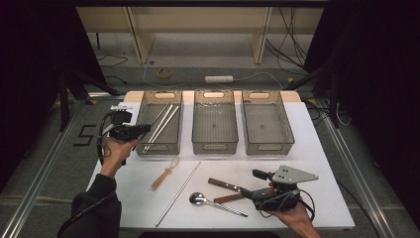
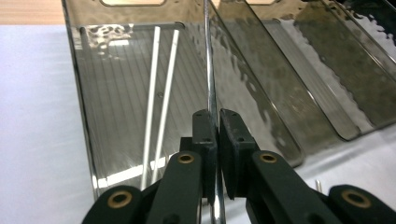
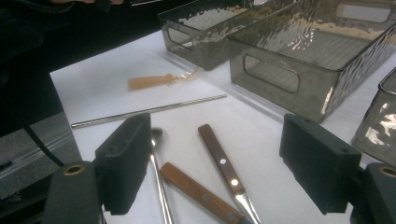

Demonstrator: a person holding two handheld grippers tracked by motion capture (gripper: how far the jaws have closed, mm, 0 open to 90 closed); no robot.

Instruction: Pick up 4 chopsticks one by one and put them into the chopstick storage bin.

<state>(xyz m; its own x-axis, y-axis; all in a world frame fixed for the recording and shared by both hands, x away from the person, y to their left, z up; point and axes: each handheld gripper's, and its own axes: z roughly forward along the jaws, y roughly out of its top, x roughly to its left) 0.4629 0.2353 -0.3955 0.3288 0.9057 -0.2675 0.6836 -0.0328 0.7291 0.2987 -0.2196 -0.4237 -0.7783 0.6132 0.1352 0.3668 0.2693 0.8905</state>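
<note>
Nearest the camera, the right gripper (image 1: 262,191) hovers low over the bench (image 1: 322,148) with fingers wide open and empty, the wooden-handled knives (image 3: 219,163) lying just ahead between them. Left gripper (image 2: 215,140) has its fingers closed on a thin metal rod (image 2: 209,70), whose long axis points forward over the left bin (image 2: 116,93), where two white sticks (image 2: 161,93) lie.

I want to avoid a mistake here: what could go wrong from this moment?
1. The left hand-held gripper pinches a thin metal rod near one end, above the left bin. The long rod may swing or slip and miss the bin or knock the two white sticks inside.
2. The right hand-held gripper is open over two wooden-handled utensils and a spoon lying close together. Closing may catch two at once or push one aside.
</note>
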